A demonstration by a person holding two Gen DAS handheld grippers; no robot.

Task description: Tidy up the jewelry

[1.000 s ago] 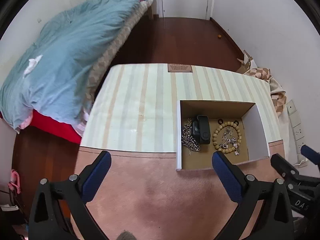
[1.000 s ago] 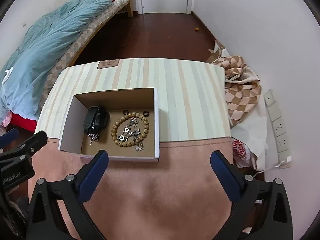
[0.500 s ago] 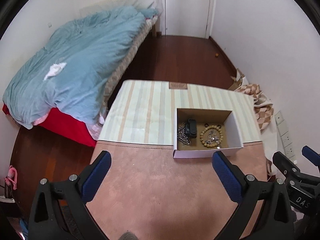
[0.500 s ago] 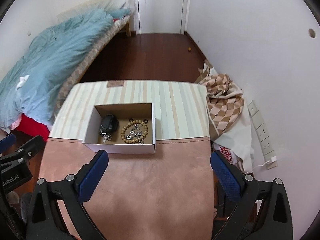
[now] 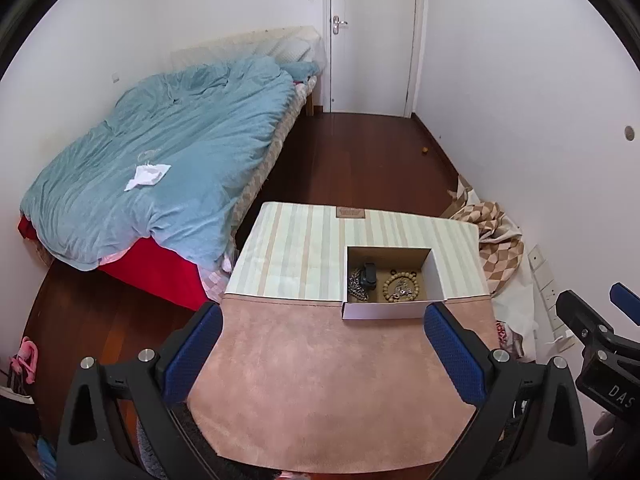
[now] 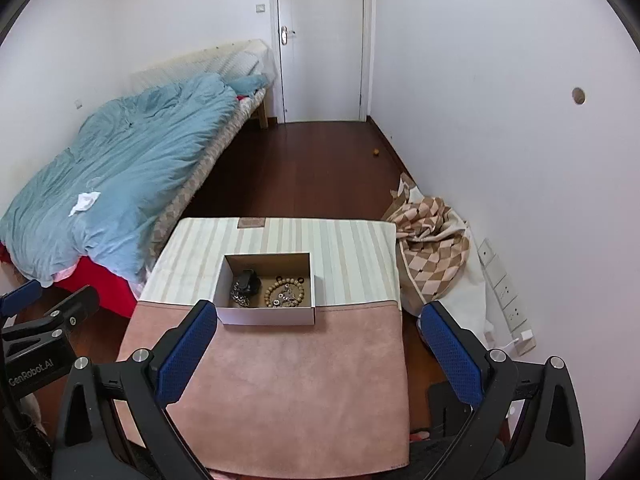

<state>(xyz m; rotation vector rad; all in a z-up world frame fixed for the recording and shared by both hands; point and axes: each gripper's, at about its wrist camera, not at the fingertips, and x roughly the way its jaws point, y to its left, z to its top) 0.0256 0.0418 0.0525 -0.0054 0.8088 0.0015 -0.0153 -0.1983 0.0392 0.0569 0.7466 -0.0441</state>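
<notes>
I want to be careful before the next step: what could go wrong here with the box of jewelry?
1. The box sits across the seam between the striped and pink cloths; a nudge might tilt it.
2. The chain touches the black item; lifting one may drag the other.
3. Small pieces lie inside the bead bracelet and could tangle.
</notes>
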